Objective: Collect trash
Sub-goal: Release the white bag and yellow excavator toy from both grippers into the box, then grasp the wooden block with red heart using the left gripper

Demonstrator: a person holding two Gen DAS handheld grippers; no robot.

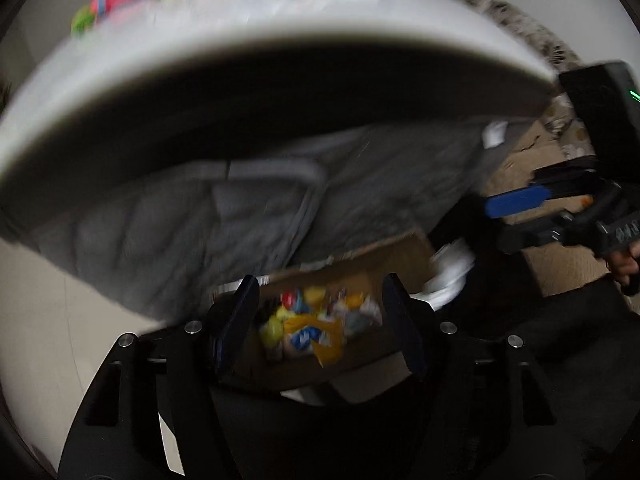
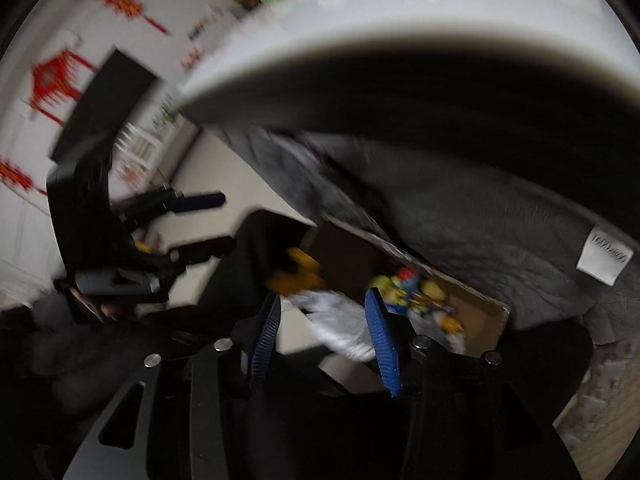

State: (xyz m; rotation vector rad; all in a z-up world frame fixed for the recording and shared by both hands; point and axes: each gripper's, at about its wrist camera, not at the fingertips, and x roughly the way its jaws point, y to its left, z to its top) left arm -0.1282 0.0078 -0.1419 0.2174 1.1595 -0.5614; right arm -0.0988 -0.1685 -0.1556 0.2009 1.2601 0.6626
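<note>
At the bottom of each view the left claw (image 1: 320,320) gapes empty and the right claw (image 2: 326,330) straddles white crumpled trash (image 2: 340,324) above the cardboard box (image 1: 384,264) of wrappers; beyond hangs the desk (image 1: 280,20), so release squarely over the opening.

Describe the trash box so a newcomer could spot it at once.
Start at the white round table that fills the top of both views, then drop to the grey quilted fabric under it. Just below sits an open brown cardboard box on the pale floor, the only container, packed with bright yellow, red and blue wrappers.
</note>
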